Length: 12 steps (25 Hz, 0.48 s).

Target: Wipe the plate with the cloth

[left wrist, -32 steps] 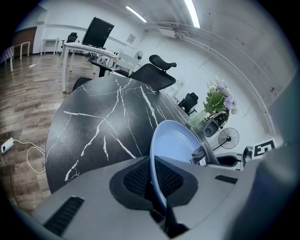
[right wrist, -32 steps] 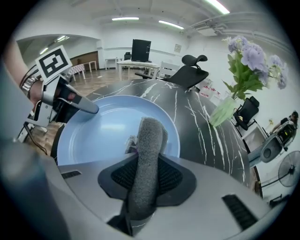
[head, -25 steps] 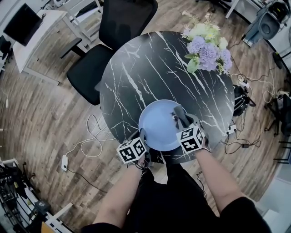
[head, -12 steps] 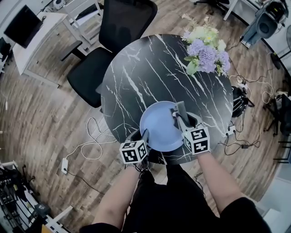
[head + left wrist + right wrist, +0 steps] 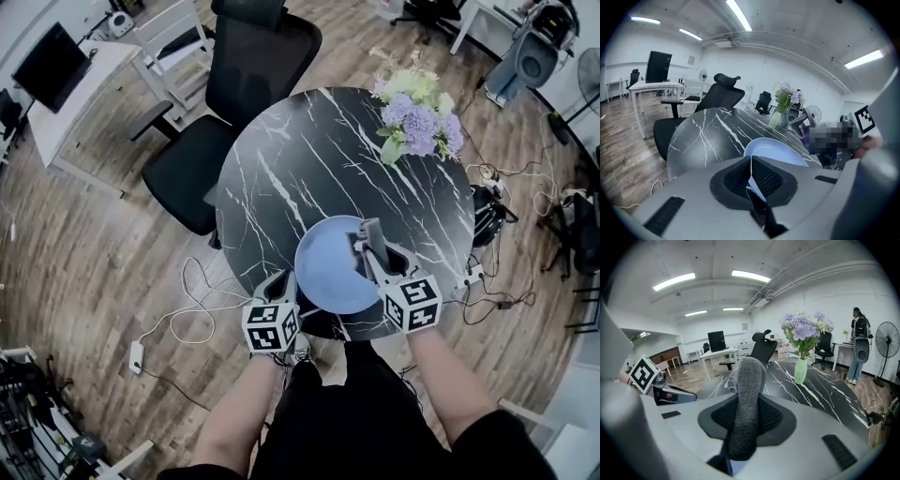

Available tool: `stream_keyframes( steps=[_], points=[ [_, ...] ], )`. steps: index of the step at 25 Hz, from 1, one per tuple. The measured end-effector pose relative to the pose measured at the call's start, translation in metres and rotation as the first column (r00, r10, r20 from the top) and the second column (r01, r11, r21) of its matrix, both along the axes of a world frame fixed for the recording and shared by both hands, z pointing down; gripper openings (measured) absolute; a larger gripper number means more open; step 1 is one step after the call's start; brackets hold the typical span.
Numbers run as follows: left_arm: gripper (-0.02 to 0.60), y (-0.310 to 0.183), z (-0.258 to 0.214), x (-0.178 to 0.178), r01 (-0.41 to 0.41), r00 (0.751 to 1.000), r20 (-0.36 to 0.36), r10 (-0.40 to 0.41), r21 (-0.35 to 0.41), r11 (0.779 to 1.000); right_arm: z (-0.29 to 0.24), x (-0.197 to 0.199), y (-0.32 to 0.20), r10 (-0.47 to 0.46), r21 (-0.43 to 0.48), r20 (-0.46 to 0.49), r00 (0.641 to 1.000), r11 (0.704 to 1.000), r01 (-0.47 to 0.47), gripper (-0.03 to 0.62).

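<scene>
The left gripper (image 5: 752, 183) has its jaws closing on the near rim of the light blue plate (image 5: 330, 267), and the thin edge sits pinched between the pads. The plate is tilted over the near edge of the round black marble counter (image 5: 309, 159); whether it touches the top I cannot tell. The right gripper (image 5: 367, 246) is clenched on the grey cloth (image 5: 746, 399), which stands up in a fold between its pads, over the plate's right rim. A vase of purple flowers (image 5: 417, 117) stands at the counter's far side, well apart.
</scene>
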<state>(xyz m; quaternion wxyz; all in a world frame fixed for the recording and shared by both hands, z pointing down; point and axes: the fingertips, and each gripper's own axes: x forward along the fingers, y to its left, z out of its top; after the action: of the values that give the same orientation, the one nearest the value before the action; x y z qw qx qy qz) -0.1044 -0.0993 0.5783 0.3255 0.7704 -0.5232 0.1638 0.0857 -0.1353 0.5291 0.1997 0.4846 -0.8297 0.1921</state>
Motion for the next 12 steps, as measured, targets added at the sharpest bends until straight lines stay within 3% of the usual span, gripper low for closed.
stream_keyframes(
  steps=[6, 12],
  points=[
    [0.018, 0.009, -0.054, -0.006, -0.062, 0.997, -0.032, 0.066, 0.124, 0.990, -0.032, -0.013, 0.022, 0.021, 0.044, 0.037, 0.999, 0.999, -0.023, 0.109],
    [0.017, 0.027, -0.104, -0.011, -0.124, 0.987, -0.068, 0.143, 0.227, 0.966, -0.062, -0.025, 0.054, 0.047, 0.092, 0.053, 0.997, 0.994, -0.052, 0.109]
  ],
)
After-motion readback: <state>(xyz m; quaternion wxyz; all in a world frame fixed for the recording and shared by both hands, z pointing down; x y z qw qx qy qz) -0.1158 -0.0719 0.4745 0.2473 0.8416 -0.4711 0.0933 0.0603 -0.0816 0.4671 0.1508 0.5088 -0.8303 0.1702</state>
